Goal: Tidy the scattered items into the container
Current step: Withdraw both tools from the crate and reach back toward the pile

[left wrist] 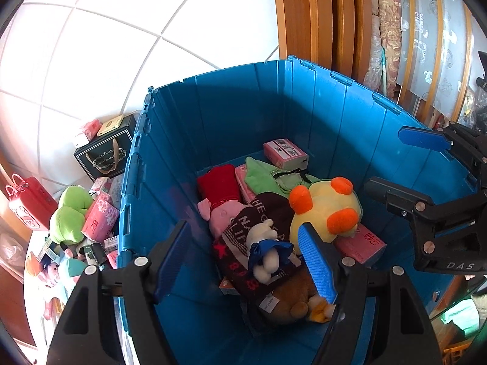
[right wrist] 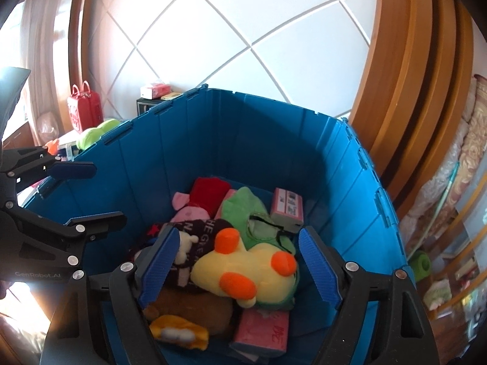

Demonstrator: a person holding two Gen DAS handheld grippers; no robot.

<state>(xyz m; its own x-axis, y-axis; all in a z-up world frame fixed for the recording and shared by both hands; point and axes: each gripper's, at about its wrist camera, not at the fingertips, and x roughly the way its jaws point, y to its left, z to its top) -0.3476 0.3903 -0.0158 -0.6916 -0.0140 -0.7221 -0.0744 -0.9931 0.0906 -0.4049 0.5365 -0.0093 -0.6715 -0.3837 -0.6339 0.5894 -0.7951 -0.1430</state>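
Note:
A big blue plastic crate (left wrist: 319, 115) (right wrist: 274, 140) holds several items: a yellow duck plush with orange feet (left wrist: 325, 210) (right wrist: 246, 267), a pink pig plush (left wrist: 222, 213), a dark knitted cloth (left wrist: 261, 222), a small white plush (left wrist: 263, 249), a green cloth (left wrist: 268, 176), pink boxes (left wrist: 284, 152) (right wrist: 287, 206) and a brown plush (right wrist: 194, 304). My left gripper (left wrist: 246, 261) is open and empty above the crate. My right gripper (right wrist: 240, 267) is open and empty above the duck. Each gripper shows in the other's view (left wrist: 426, 164) (right wrist: 82, 194).
On the floor left of the crate lie a green frog plush (left wrist: 70, 216), pink packets (left wrist: 102, 219), a dark gift bag (left wrist: 105, 149), a red case (left wrist: 29, 200) and other small toys. Wooden door frames (right wrist: 411, 76) stand to the right.

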